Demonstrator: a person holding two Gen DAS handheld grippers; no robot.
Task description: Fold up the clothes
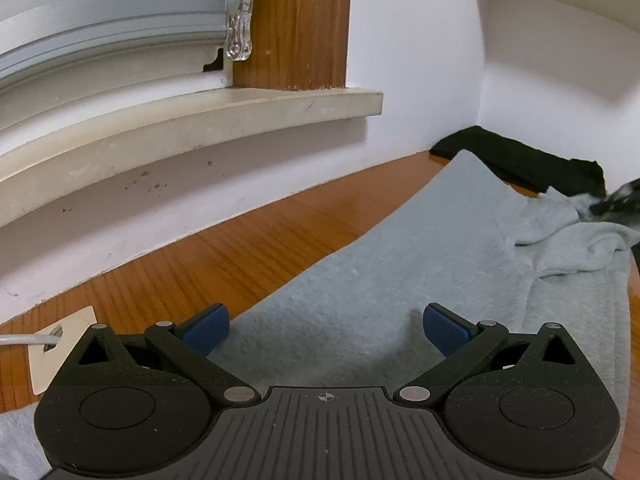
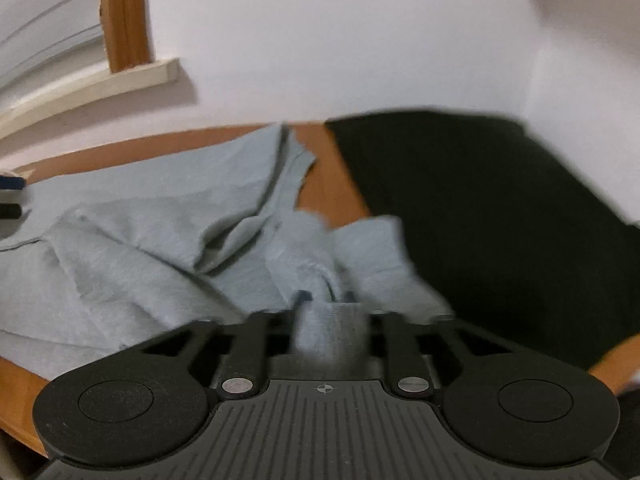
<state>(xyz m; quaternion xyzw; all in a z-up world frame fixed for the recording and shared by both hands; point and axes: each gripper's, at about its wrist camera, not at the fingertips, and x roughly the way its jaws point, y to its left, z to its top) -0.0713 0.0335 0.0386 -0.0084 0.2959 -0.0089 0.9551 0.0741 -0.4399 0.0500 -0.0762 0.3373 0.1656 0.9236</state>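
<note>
Left claw [image 1: 326, 330] released, angled down over grey garment [image 1: 400, 280]; right claw [image 2: 325, 300] grasping garment fold.

Cloth on polished wood, handled by matt plastic

The grey garment [image 1: 400, 264] is soft, faintly fuzzy knit cloth; the black garment [image 2: 500, 216] beside it is a flat, matt fabric. The surface [image 1: 248, 248] is orange-brown wood with visible grain and a slight gloss. The left gripper [image 1: 326, 326] is speckled matt black plastic with smooth blue pads [image 1: 208, 328] and dull metal pins; the window sill [image 1: 192, 124] is scuffed cream paint.
</note>
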